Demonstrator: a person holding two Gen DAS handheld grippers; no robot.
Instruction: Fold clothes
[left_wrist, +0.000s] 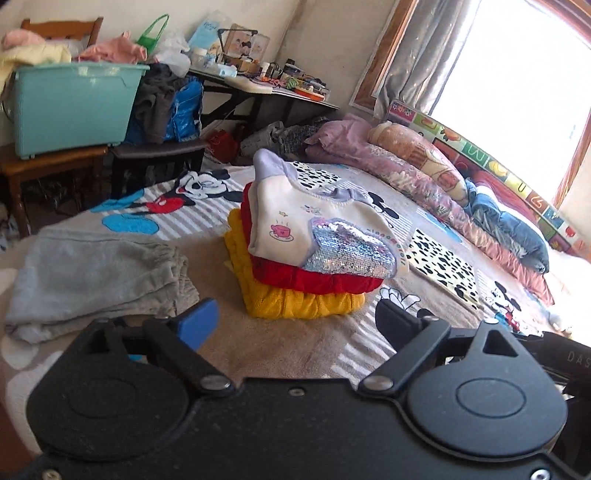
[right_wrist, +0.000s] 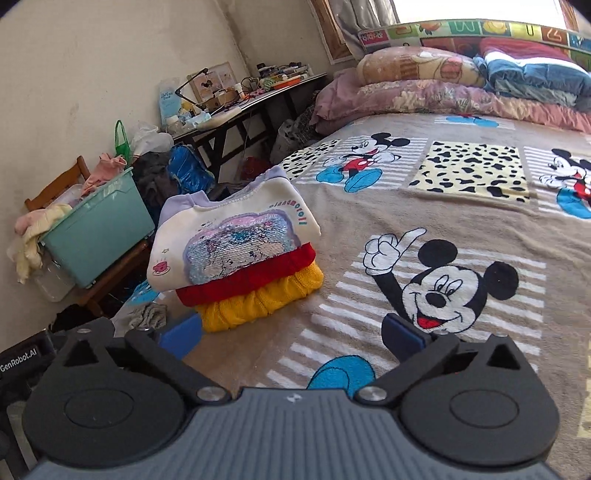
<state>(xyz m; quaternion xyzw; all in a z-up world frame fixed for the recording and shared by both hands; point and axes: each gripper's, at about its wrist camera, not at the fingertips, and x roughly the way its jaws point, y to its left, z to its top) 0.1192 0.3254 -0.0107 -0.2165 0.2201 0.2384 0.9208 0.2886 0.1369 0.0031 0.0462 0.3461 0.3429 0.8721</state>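
A stack of three folded garments sits on the bed: a white sweatshirt with a sequin patch (left_wrist: 314, 229) (right_wrist: 236, 236) on top, a red knit (left_wrist: 317, 275) (right_wrist: 251, 275) under it, a yellow knit (left_wrist: 299, 306) (right_wrist: 258, 301) at the bottom. Folded grey trousers (left_wrist: 99, 277) lie to its left; a corner of them (right_wrist: 149, 315) shows in the right wrist view. My left gripper (left_wrist: 295, 326) is open above the blanket, short of the stack, with nothing between its fingers. My right gripper (right_wrist: 291, 338) is open too, empty, to the right of the stack.
The bed wears a cartoon-mouse blanket (left_wrist: 295, 350) (right_wrist: 461, 206). Rolled quilts and pillows (left_wrist: 424, 173) (right_wrist: 461, 81) line its far side under the window. Beyond the bed's edge, a teal bin of clothes (left_wrist: 74, 107) (right_wrist: 99, 229) rests on a wooden chair, beside a cluttered desk (left_wrist: 266, 81) (right_wrist: 236, 103).
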